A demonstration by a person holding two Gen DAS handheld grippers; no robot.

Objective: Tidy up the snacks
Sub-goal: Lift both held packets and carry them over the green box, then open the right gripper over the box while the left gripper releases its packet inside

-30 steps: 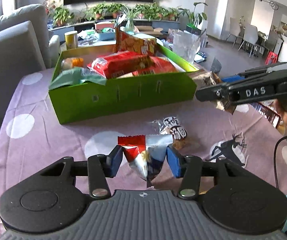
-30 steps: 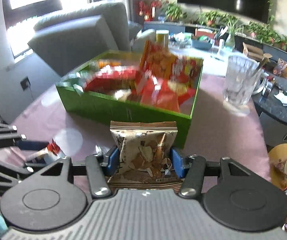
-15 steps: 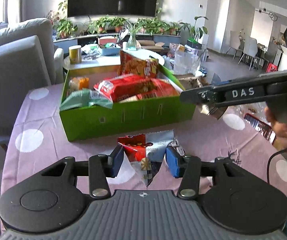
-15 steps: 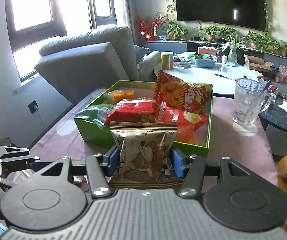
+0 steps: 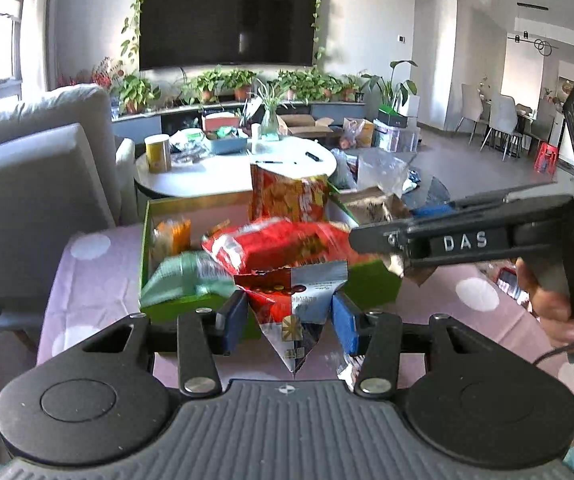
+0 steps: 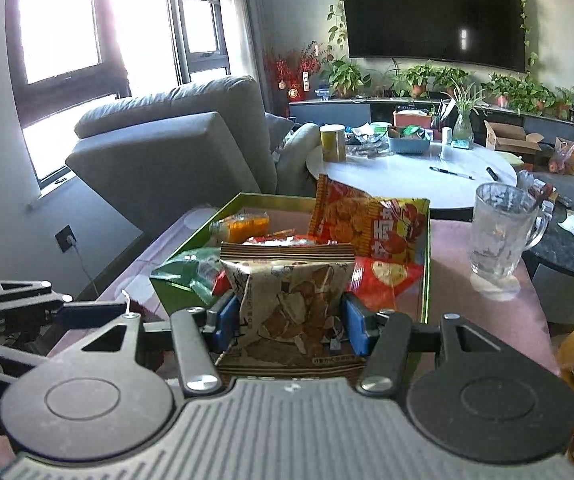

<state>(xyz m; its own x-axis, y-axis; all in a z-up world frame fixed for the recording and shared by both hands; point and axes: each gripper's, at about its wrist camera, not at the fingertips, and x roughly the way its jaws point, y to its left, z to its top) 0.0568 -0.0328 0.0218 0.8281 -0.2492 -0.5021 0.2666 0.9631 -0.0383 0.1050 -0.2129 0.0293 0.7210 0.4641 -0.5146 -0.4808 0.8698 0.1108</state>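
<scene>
1. Looking along the left hand-held gripper (image 5: pixel 289 316): narrow, pinching a red-and-silver snack packet (image 5: pixel 295 309) lifted clear of the bench (image 5: pixel 87 280), just short of the green box (image 5: pixel 371 280). Several packets already inside; this one not yet in.
2. Looking along the right hand-held gripper (image 6: pixel 287 326): wide, clamped on a brown chip bag (image 6: pixel 293 304), raised before the same box, likewise not yet stowed.

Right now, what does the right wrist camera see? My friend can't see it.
The right hand-held gripper holds a brown snack bag between its blue pads. Behind it a green box of snacks sits on a pink dotted tablecloth, with a glass mug to the right.
</scene>
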